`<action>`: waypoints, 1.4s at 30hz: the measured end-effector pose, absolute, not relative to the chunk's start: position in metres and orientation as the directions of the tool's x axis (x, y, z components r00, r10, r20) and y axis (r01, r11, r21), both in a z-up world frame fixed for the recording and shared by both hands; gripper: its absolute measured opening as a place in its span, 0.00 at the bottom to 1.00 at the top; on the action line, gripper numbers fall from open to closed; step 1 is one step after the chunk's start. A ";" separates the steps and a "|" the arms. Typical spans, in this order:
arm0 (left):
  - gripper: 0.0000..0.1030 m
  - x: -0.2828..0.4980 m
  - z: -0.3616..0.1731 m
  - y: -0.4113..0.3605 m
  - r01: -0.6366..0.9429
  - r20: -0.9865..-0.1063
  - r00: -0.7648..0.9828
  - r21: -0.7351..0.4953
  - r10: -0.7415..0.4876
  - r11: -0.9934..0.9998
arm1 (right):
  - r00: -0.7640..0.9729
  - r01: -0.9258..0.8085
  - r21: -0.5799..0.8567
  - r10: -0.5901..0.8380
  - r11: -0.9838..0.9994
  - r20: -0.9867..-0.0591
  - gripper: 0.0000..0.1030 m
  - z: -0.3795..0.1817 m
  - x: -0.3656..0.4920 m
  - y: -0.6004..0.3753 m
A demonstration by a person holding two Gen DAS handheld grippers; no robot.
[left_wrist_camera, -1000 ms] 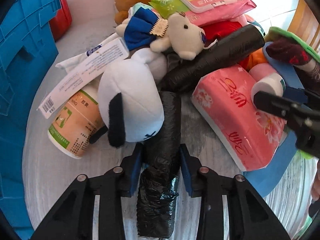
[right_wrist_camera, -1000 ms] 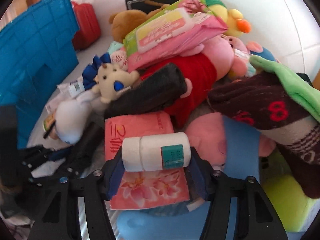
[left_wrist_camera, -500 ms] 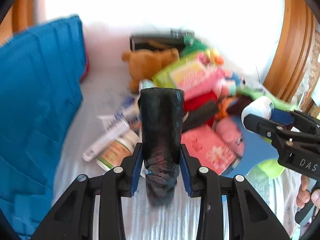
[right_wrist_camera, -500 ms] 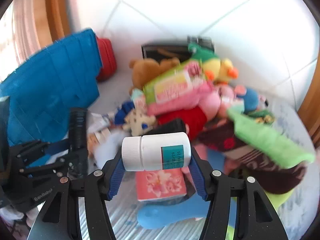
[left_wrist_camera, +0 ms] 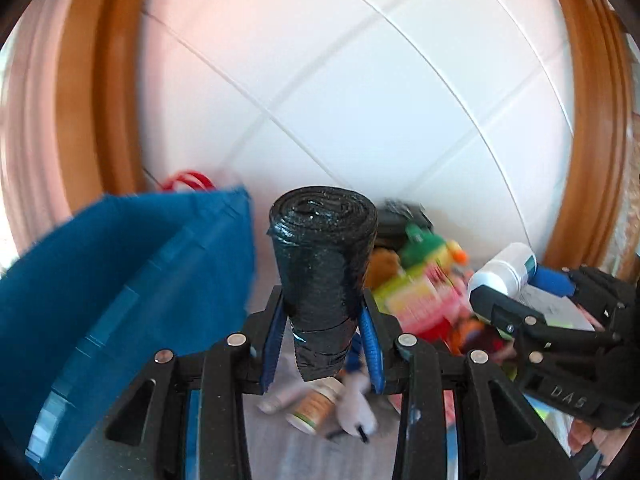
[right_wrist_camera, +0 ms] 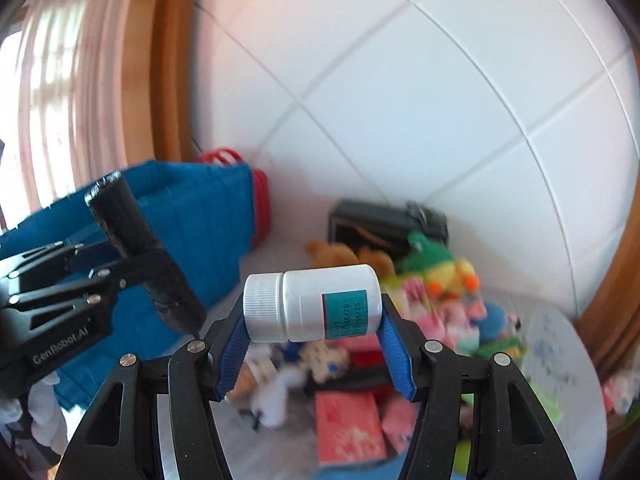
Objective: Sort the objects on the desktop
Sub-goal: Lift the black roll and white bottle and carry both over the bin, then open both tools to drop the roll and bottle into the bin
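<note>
My left gripper (left_wrist_camera: pixel 322 320) is shut on a black roll of rubbish bags (left_wrist_camera: pixel 324 264) and holds it upright, high above the table; the roll also shows in the right wrist view (right_wrist_camera: pixel 136 248). My right gripper (right_wrist_camera: pixel 314 332) is shut on a white pill bottle (right_wrist_camera: pixel 316 302) with a teal label, held crosswise and raised; the bottle also shows in the left wrist view (left_wrist_camera: pixel 504 270). The pile of plush toys, wipes and tissue packs (right_wrist_camera: pixel 400 340) lies on the table far below both grippers.
A blue crate (left_wrist_camera: pixel 120 292) stands at the left, next to the left gripper, with a red basket (right_wrist_camera: pixel 256 192) behind it. A dark box (right_wrist_camera: pixel 384 222) stands at the back against the white tiled wall. A tissue pack (right_wrist_camera: pixel 348 428) and a labelled bottle (left_wrist_camera: pixel 314 408) lie below.
Both grippers have risen well above the table with their loads, the black roll and the white bottle. The views now tilt up toward the wall and the pile looks smaller.
</note>
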State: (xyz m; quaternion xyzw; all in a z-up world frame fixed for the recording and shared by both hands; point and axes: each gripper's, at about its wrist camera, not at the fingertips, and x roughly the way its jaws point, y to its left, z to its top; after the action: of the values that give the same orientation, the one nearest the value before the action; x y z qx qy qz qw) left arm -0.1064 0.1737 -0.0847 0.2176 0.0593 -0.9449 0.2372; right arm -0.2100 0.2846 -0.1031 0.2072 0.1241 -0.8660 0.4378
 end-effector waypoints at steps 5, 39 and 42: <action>0.33 -0.069 -0.036 0.129 0.568 -0.389 -0.754 0.017 -0.529 -0.823 | -0.490 0.853 -0.043 -0.771 -0.519 -0.406 0.58 -0.057 -0.182 0.233; 0.42 0.086 -0.085 -0.110 0.745 -0.681 -0.433 0.099 -0.591 -0.660 | -0.290 0.956 -0.231 -0.693 -0.180 -0.660 0.61 -0.084 0.020 -0.075; 0.43 0.092 -0.085 -0.109 0.752 -0.674 -0.434 0.095 -0.598 -0.652 | -0.316 0.948 -0.252 -0.693 -0.196 -0.648 0.85 -0.083 0.022 -0.072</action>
State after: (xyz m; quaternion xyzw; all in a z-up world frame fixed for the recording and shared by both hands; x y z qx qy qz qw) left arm 0.0925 -0.1095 -0.0852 0.3483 0.1103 -0.8396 0.4020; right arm 0.0223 -0.0715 -0.0831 0.2009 0.3166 -0.7468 0.5493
